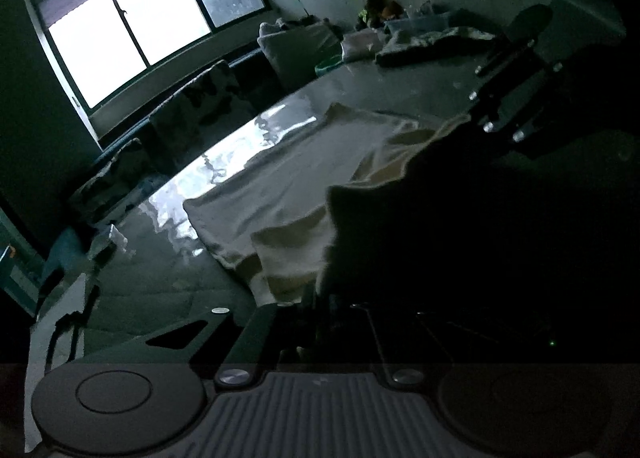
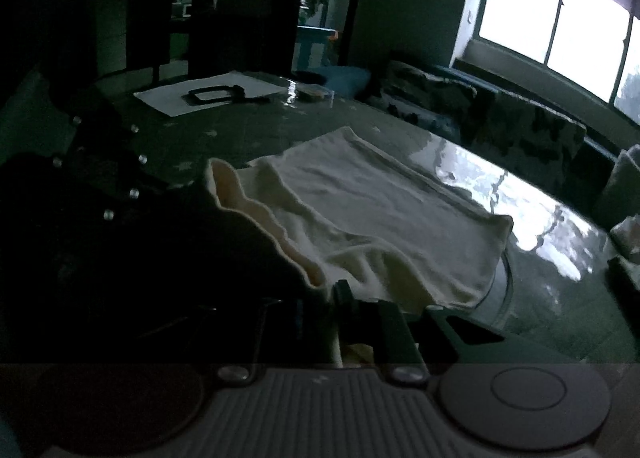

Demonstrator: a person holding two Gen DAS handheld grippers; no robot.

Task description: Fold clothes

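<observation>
A cream garment (image 1: 280, 177) lies spread on a dark glossy table (image 1: 168, 290); it also shows in the right wrist view (image 2: 360, 209). My left gripper (image 1: 316, 298) is shut on the garment's near edge, and a lifted flap, dark against the light, hangs in front of the camera. My right gripper (image 2: 340, 298) is shut on another part of the same near edge, which rises in a wavy fold to the left. Each view shows the other gripper as a dark shape with bolts, in the left wrist view (image 1: 504, 97) and in the right wrist view (image 2: 104, 169).
A bright window (image 1: 132, 25) and a sofa with patterned cushions (image 1: 200, 105) stand beyond the table. Piled clothes and boxes (image 1: 416, 37) sit at the far end. A white sheet with a black frame (image 2: 216, 93) lies on the table's far side.
</observation>
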